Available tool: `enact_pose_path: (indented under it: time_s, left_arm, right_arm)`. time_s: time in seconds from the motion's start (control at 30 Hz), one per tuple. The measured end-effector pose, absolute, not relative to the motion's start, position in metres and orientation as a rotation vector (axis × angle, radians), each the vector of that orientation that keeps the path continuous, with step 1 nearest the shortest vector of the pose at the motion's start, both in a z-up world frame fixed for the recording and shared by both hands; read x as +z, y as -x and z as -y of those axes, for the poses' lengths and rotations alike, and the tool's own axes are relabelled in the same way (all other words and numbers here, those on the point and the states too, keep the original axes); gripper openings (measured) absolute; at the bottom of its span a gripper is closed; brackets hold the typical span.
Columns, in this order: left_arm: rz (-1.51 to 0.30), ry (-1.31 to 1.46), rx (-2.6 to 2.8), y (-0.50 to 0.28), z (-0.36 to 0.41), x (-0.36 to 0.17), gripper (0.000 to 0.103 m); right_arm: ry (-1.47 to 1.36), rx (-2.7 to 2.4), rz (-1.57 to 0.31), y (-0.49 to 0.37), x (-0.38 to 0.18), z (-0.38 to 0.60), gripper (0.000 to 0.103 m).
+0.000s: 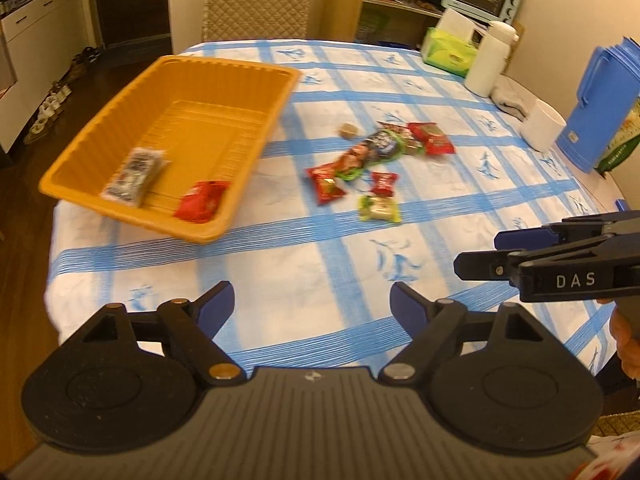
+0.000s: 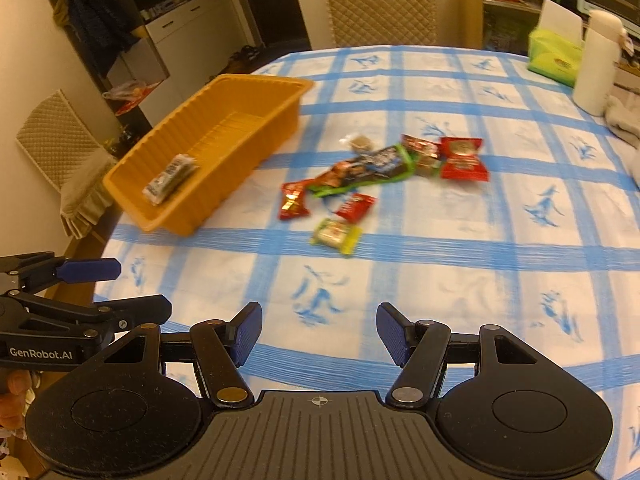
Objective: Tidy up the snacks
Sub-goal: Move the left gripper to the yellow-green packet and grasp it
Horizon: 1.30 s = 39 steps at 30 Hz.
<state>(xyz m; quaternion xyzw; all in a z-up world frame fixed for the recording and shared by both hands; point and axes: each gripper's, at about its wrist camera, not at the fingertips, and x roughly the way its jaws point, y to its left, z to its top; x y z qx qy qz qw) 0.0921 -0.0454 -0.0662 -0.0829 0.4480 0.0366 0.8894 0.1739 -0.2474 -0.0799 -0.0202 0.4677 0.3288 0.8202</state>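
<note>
A round table [image 1: 280, 264] under a blue-checked white cloth carries an orange tray [image 1: 120, 120] at its left edge, the tray's long axis running from the near-left rim toward the far middle of the table. Inside, at the tray's near end, lie a pale wrapped bar [image 1: 134, 176] set lengthwise along the tray and a red packet [image 1: 202, 200] in the near corner. A loose cluster of snacks [image 2: 372, 176] sits mid-table, just beside the tray's right wall: a long dark bar [image 2: 368, 170] lying crosswise, red packets around it, and a yellow-green packet [image 2: 336, 236] nearest the front edge. Bare cloth stretches between the cluster and the near edge. The left gripper [image 1: 312, 304] hovers over that near edge with fingers spread and nothing between them; the right gripper [image 2: 320, 332] hangs alongside, likewise spread and empty. A white flask [image 1: 490, 58], a white cup [image 1: 544, 124] and a blue pitcher [image 1: 604, 104] line the far-right edge.
</note>
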Motion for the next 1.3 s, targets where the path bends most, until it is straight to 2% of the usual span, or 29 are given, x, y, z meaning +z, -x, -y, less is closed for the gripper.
enact_pose_path:
  time_s: [0.6, 0.8, 0.87, 1.07, 1.3]
  left_arm:
    - [-0.947, 0.064, 0.019, -0.140, 0.106, -0.097, 0.073]
    - [-0.953, 0.008, 0.015, -0.161, 0.108, -0.107, 0.065]
    - [-0.959, -0.009, 0.020, -0.169, 0.106, -0.111, 0.059]
    - [-0.956, -0.058, 0.007, -0.192, 0.105, -0.120, 0.057]
    - [-0.984, -0.107, -0.018, -0.214, 0.108, -0.136, 0.046]
  right_arm:
    - [-0.015, 0.629, -1.012, -0.208, -0.097, 0.313, 0.064]
    - [-0.036, 0.604, -1.015, -0.218, -0.102, 0.325, 0.063]
    - [-0.040, 0.598, -1.015, -0.221, -0.103, 0.328, 0.064]
    - [-0.054, 0.584, -1.023, -0.228, -0.107, 0.332, 0.064]
    - [-0.065, 0.565, -1.028, -0.236, -0.108, 0.335, 0.063]
